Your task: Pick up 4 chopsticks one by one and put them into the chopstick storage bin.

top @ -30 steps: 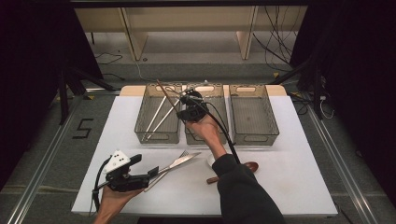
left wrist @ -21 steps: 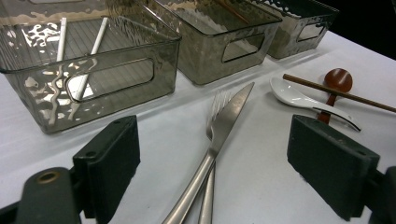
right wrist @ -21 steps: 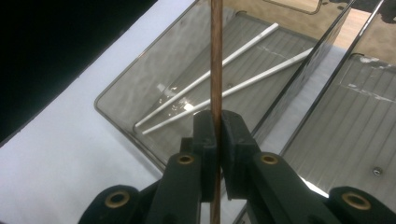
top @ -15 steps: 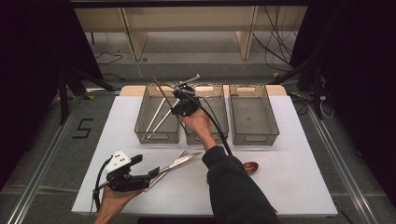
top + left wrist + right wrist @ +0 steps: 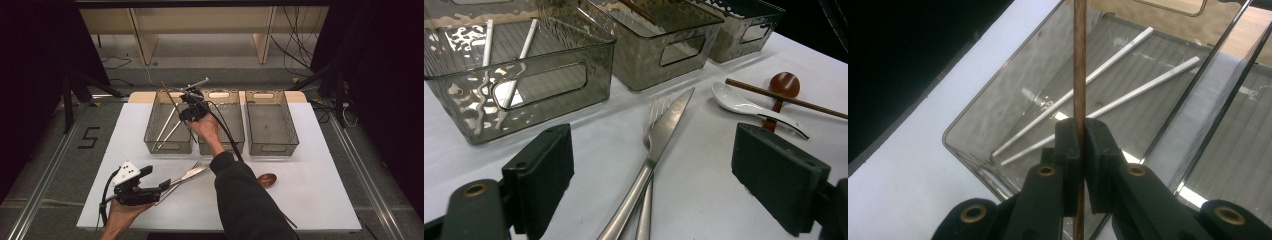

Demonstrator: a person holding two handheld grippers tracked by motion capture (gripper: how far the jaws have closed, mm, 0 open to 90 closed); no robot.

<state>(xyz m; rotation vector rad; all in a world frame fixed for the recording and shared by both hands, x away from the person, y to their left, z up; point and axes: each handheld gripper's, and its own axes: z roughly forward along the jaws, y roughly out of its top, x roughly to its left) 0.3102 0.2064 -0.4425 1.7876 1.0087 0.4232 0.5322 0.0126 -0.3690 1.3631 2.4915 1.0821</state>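
Note:
My right gripper [image 5: 185,115] [image 5: 1081,145] is shut on a brown chopstick [image 5: 168,93] [image 5: 1079,75], which stands steeply in the jaws. It hangs over the left clear bin [image 5: 166,146] [image 5: 973,125], where two white chopsticks [image 5: 167,127] [image 5: 1128,95] lie. My left gripper [image 5: 161,181] [image 5: 659,175] rests near the table's front left, open. A knife [image 5: 192,172] [image 5: 664,135] lies across a fork [image 5: 198,164] [image 5: 655,107] between its jaws, untouched by the pads.
The middle bin [image 5: 227,146] [image 5: 664,60] and right bin [image 5: 272,145] [image 5: 744,35] stand beside the left one. On the white table lie a white spoon [image 5: 744,105], a second brown chopstick [image 5: 794,99] and a brown spoon [image 5: 267,179] [image 5: 785,82].
The right gripper has carried the brown chopstick leftwards, from above the middle bin to above the left bin. The left gripper has stayed put.

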